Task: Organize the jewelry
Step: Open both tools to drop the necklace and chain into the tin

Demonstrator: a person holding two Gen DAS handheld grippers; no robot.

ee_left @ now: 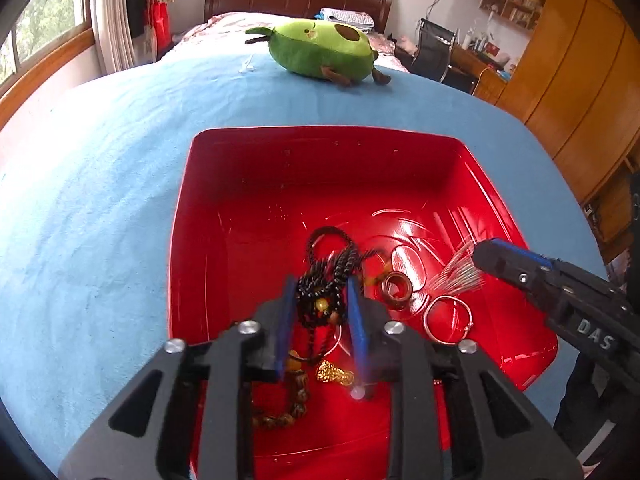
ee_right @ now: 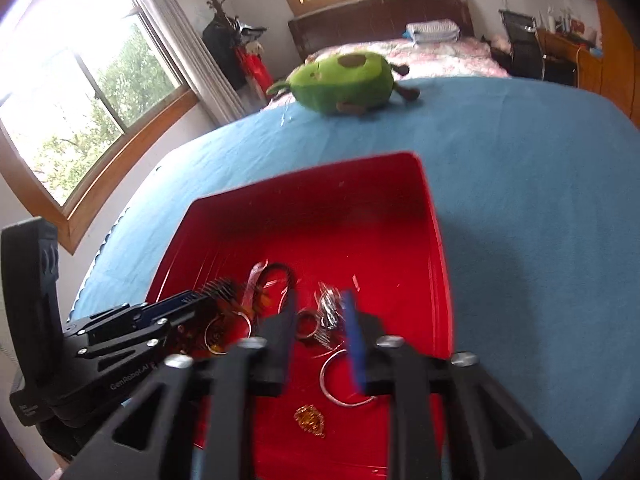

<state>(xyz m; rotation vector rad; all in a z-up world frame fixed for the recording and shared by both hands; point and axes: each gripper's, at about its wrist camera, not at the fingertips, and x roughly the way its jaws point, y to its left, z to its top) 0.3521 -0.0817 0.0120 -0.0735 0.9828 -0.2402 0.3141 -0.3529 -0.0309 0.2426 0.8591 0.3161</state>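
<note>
Red tray (ee_left: 208,216) w/ jewelry under both grippers. Left gripper (ee_left: 322,304) part-open astride black bead cord (ee_left: 320,280), not gripping. Right gripper (ee_right: 320,312) part-open, empty; silver bangle (ee_right: 340,380) betw fingers, gold pendant (ee_right: 310,420) nearer. Green plush (ee_left: 320,50) beyond.

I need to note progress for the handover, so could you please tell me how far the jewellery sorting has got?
Done: nothing looks sorted; all pieces lie jumbled in the red plastic tray. In hand: nothing; left tongs straddle the black beaded necklace, and right tongs hover open above the thin silver bangle. Left: every piece, including the gold chain.
</note>
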